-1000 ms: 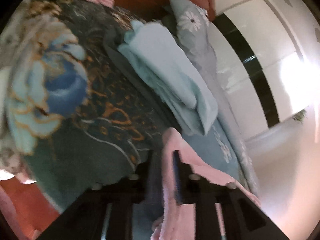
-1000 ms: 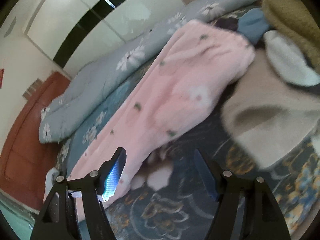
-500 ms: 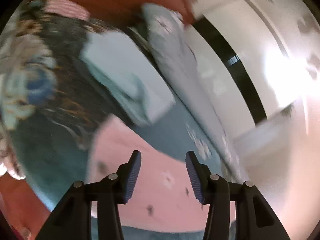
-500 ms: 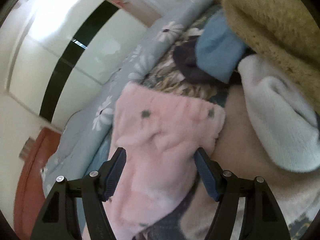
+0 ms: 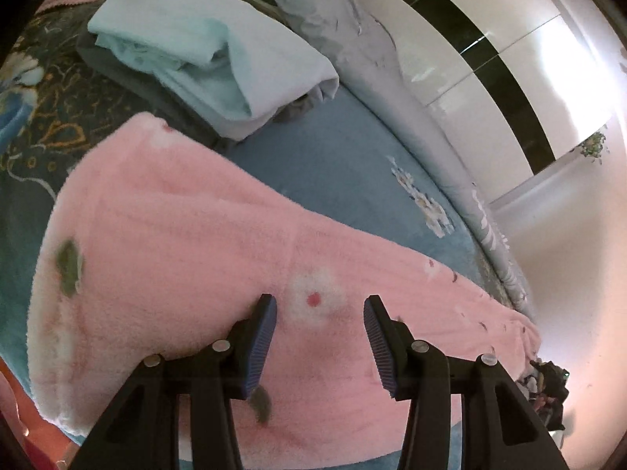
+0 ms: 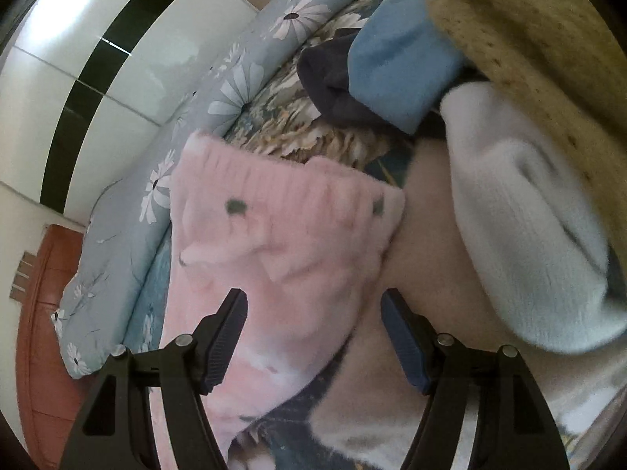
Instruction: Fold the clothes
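Pink fleece garment (image 5: 188, 258) with white flowers; grey-blue daisy-print quilt (image 6: 129, 235).

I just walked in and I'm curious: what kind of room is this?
Most likely a bedroom. Clothes, including a pink fleece garment, lie on a bed with a flowered bedspread, a daisy-print quilt runs along its far side, and a glossy wardrobe stands behind.

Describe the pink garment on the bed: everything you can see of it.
The pink garment is fluffy, fleece-like, printed with white flowers with red centres and small green leaves. It lies spread flat and long across the bed, over the blue sheet and the dark floral blanket. One end is a ribbed, gathered band. A seam runs across its middle. Neither tool grips it: the left tool and right tool hover open above it. A beige garment lies beside it.
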Available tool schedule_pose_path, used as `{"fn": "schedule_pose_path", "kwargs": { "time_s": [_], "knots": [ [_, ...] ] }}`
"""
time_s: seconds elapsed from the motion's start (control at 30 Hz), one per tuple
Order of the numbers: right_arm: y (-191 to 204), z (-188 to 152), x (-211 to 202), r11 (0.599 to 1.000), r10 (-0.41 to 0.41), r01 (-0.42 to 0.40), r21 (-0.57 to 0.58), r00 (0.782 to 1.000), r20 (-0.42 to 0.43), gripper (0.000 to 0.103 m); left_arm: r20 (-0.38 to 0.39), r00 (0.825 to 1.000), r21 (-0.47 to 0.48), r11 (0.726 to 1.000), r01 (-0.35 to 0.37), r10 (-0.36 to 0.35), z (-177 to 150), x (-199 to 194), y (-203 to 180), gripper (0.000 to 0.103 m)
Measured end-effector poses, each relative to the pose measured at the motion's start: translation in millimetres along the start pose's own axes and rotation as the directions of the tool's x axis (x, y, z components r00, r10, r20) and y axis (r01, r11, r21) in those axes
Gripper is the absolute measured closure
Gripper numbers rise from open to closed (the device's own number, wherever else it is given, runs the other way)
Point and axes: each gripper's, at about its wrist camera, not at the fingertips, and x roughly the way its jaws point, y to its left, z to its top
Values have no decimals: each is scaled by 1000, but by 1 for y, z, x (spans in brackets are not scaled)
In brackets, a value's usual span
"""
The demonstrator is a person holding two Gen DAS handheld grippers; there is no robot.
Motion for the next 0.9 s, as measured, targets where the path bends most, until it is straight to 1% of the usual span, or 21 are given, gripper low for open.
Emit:
{"fn": "schedule_pose_path", "kwargs": {
  "time_s": [0.1, 0.2, 0.23, 0.27, 0.33, 0.37, 0.4, 0.43, 0.47, 0.53, 0.67, 0.7, 0.77, 0.8, 0.83, 0.87, 0.9],
  "knots": [
    [-8, 8, 10, 998, 56, -58, 40, 997, 49, 31, 4, 1000, -3, 1000, 1, -1, -3, 1, -2, 53],
    [-6, 8, 15, 997, 74, -77, 26, 993, 94, 32, 5, 1000, -14, 1000, 7, -7, -3, 2, -2, 53],
    [-2, 7, 16, 997, 71, -73, 12, 992, 104, 45, 7, 1000, -20, 1000, 10, -10, -3, 4, -2, 53],
    [1, 8, 16, 997, 72, -72, 2, 992, 103, 73, 9, 1000, -24, 1000, 12, -12, -4, 4, -2, 53],
    [5, 12, 18, 997, 75, -74, -15, 993, 91, 85, 9, 1000, -28, 1000, 12, -11, -5, 6, -1, 53],
    [9, 15, 15, 997, 74, -72, -29, 993, 95, 89, 8, 1000, -28, 1000, 12, -12, -5, 7, -1, 53],
    [14, 21, 10, 997, 74, -70, -45, 991, 109, 90, 6, 1000, -25, 1000, 13, -13, -5, 7, -2, 53],
    [19, 28, 2, 995, 76, -66, -70, 987, 142, 91, 4, 1000, -23, 1000, 15, -15, -5, 7, -2, 53],
    [25, 34, -8, 993, 78, -61, -98, 981, 180, 91, 2, 1000, -21, 1000, 17, -17, -5, 7, -1, 53],
    [26, 39, -11, 993, 70, -52, -103, 981, 181, 92, 4, 1000, -24, 999, 23, -23, -5, 7, 1, 53],
    [16, 32, 19, 993, -44, 55, -102, 993, 106, 91, 9, 1000, -36, 999, 25, -25, -5, 5, 1, 53],
    [13, 30, 22, 994, -41, 50, -93, 994, 101, 91, 8, 1000, -34, 999, 24, -24, -4, 3, 0, 53],
    [10, 27, 22, 997, -19, 27, -73, 994, 106, 86, 25, 999, -21, 1000, 23, -22, -3, -9, -4, 53],
    [13, 25, 14, 996, -17, 28, -90, 993, 120, 86, 42, 999, -15, 1000, 22, -21, -3, -16, -4, 53],
    [17, 22, 6, 993, -18, 33, -115, 991, 136, 83, 73, 997, -15, 1000, 20, -19, -2, -27, -3, 52],
    [20, 19, -3, 990, -18, 39, -139, 988, 152, 67, 103, 995, -18, 1000, 15, -14, -1, -38, -1, 52],
    [24, 16, -12, 986, -17, 45, -163, 986, 168, 58, 136, 991, -29, 1000, 4, 0, -1, -49, 5, 51]
  ]
}}
